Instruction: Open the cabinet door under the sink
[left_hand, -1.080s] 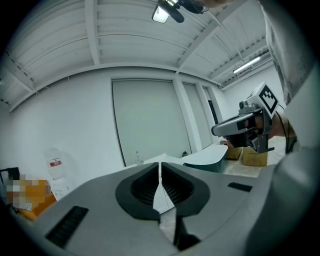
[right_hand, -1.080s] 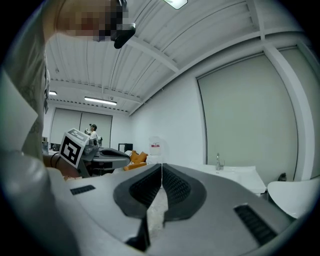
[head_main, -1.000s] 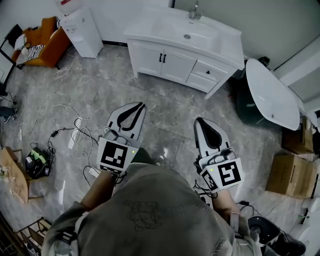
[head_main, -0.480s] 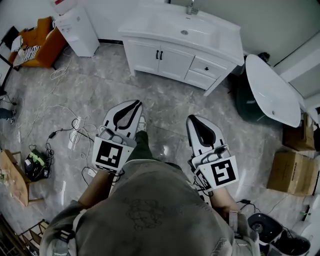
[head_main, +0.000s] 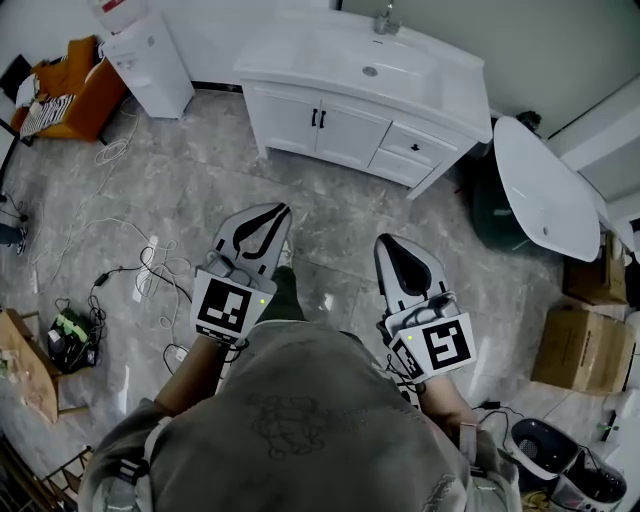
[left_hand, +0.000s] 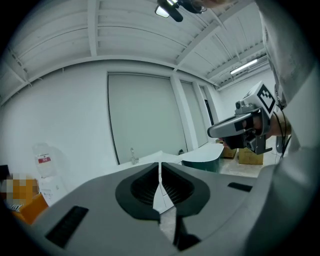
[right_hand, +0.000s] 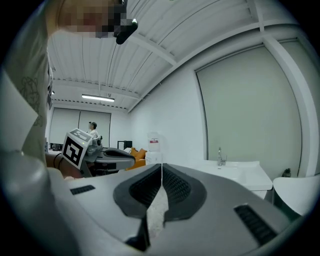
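Left gripper (head_main: 270, 216) and right gripper (head_main: 390, 248) both have jaws together, holding nothing. The sink cabinet doors (head_main: 346, 135) sit closed, well apart from them.

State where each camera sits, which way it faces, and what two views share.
Head view: on the head, facing down at the sink; torso, left claw, right claw show.
Left gripper view: on the left claw, facing the sink along shut jaws; right claw at right.
Right gripper view: on the right claw, facing the sink; left claw at left.
Both gripper views share the faucet.
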